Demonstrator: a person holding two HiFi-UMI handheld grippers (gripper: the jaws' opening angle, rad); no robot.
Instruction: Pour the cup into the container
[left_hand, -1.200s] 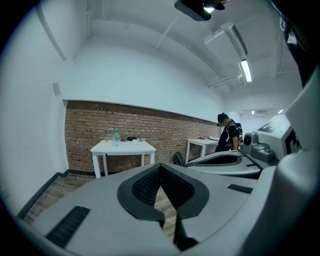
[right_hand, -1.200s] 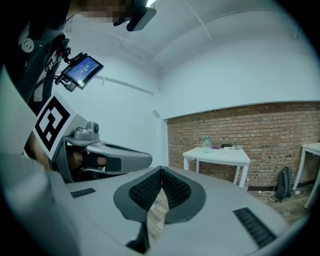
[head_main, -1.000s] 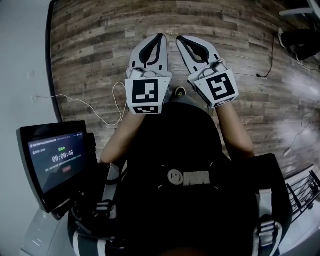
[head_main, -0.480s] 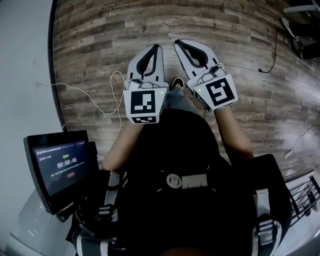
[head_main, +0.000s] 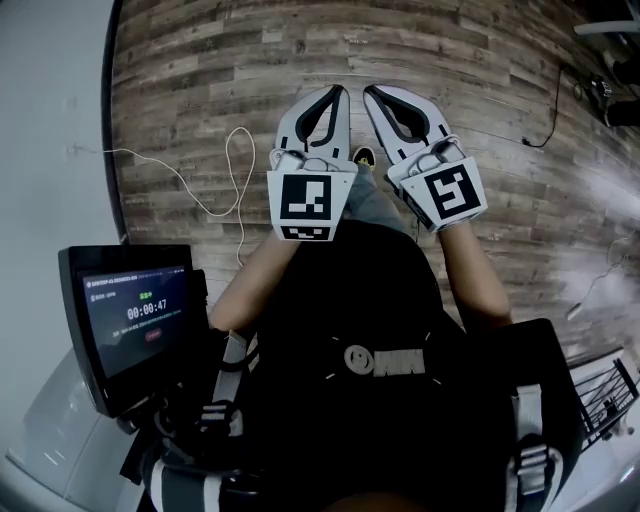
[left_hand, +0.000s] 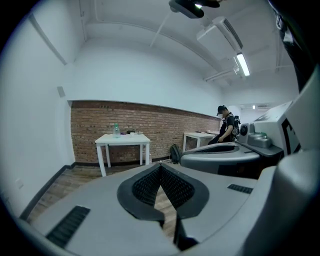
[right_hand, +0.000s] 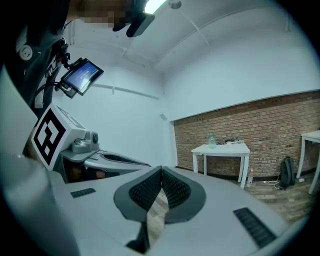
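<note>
1. Plainly, both tools were idle. The left gripper (head_main: 332, 96) had its jaws pressed together with nothing between them, and the right gripper (head_main: 380, 95) was clenched the same way, empty.
2. Neither cup nor container showed in any view. The small things beside the bottle (right_hand: 211, 139) on the far white table (right_hand: 222, 148) were too tiny to name.
3. Both grippers hung side by side above the wooden floor (head_main: 200, 80), ahead of the person's body, near each other but apart.
4. That fitted either a walk towards the pouring place or a walk away once pouring was over; the pictures did not settle which.
5. Either way, doing it well meant holding the grippers steady and clear of each other, and minding the white cable (head_main: 235, 170) underfoot.
</note>
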